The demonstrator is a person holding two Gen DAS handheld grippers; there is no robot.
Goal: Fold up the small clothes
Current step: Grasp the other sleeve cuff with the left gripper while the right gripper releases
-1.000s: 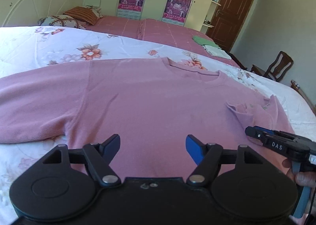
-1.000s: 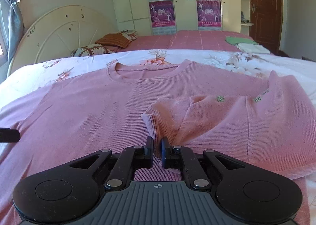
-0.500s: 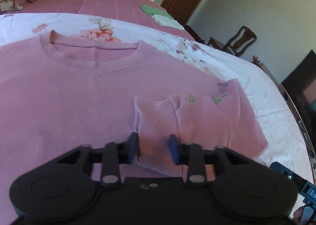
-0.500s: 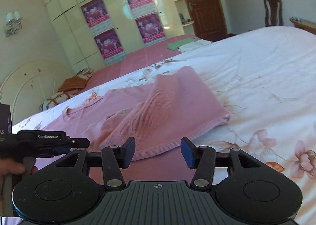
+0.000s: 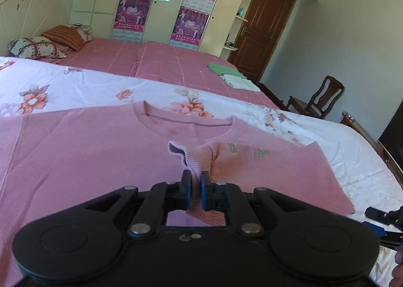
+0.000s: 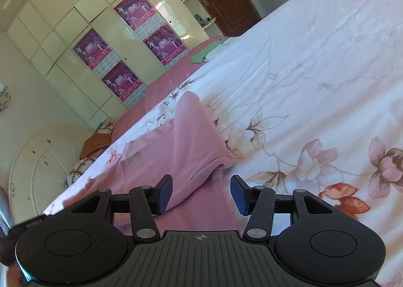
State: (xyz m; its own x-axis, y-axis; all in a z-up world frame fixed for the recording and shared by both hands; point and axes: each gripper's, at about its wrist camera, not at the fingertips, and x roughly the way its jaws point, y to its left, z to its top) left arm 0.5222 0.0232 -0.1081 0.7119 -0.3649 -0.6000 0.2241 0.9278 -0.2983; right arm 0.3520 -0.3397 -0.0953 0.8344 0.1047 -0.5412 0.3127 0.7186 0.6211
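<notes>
Now the left tongs (image 5: 195, 187) are pressed together on the ribbed cuff (image 5: 192, 166) of the pink sweater's (image 5: 83, 151) folded-in sleeve, the knit bunched up between the blue pads (image 5: 204, 192). Their jaws have just been closing, and the cuff sits between them. The sweater lies flat on the floral bedspread (image 5: 75, 85), its collar toward the headboard end of the bed, with the sleeve laid back across the chest so that small green stitching shows on the turned-over fabric.

The right tongs (image 6: 201, 195) stand spread and grip nothing; their jaws have just been opening. They hang just above the near edge of the bed, where the sweater's folded side (image 6: 191, 140) ends in a ribbed hem corner (image 6: 219, 161) that lies ahead of and between the two blue pads, apart from both. From the left wrist view, part of the right tool shows low at the right border, beside the sweater's hem.

Farther along the bed, a folded green and white pile (image 5: 231, 76) rests on the pink sheet (image 5: 161, 65).
</notes>
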